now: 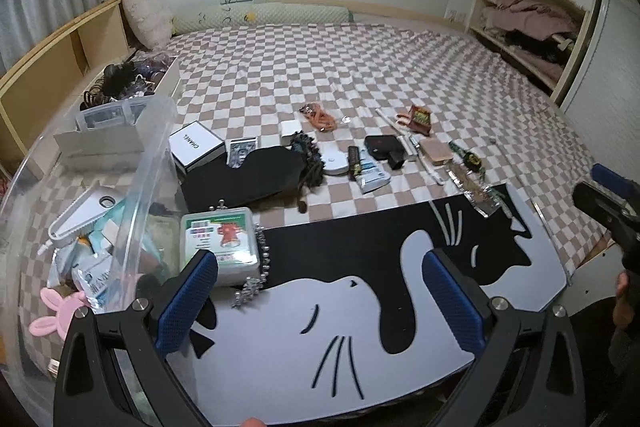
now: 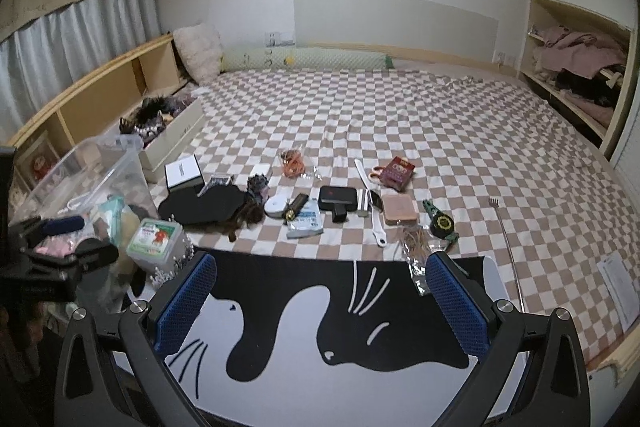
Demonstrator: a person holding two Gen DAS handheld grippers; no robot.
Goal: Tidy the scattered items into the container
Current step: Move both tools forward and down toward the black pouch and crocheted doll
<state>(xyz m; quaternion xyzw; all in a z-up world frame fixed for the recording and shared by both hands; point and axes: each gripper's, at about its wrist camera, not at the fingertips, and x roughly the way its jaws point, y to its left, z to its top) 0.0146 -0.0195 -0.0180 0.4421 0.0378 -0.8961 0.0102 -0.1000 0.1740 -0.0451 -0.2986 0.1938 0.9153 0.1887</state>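
Observation:
Scattered items lie on a checkered bed: a white Chanel box (image 1: 197, 145) (image 2: 183, 171), a black cloth (image 1: 244, 179) (image 2: 204, 205), a green-lidded plastic box (image 1: 219, 241) (image 2: 156, 238), a black case (image 2: 338, 197), a red packet (image 2: 397, 173) and a tape measure (image 2: 442, 223). A clear plastic container (image 1: 100, 211) (image 2: 86, 183) at the left holds several items. My left gripper (image 1: 324, 303) is open and empty over a black-and-white cat mat (image 1: 360, 307), beside the container. My right gripper (image 2: 322, 307) is open and empty over the same mat (image 2: 320, 327).
A white box of dark accessories (image 2: 172, 131) sits at the bed's left by wooden shelves (image 2: 100, 95). A pillow (image 2: 198, 53) and bolster (image 2: 304, 59) lie at the headboard. A wardrobe nook with clothes (image 2: 576, 63) is at the right. A metal back scratcher (image 2: 508, 247) lies right.

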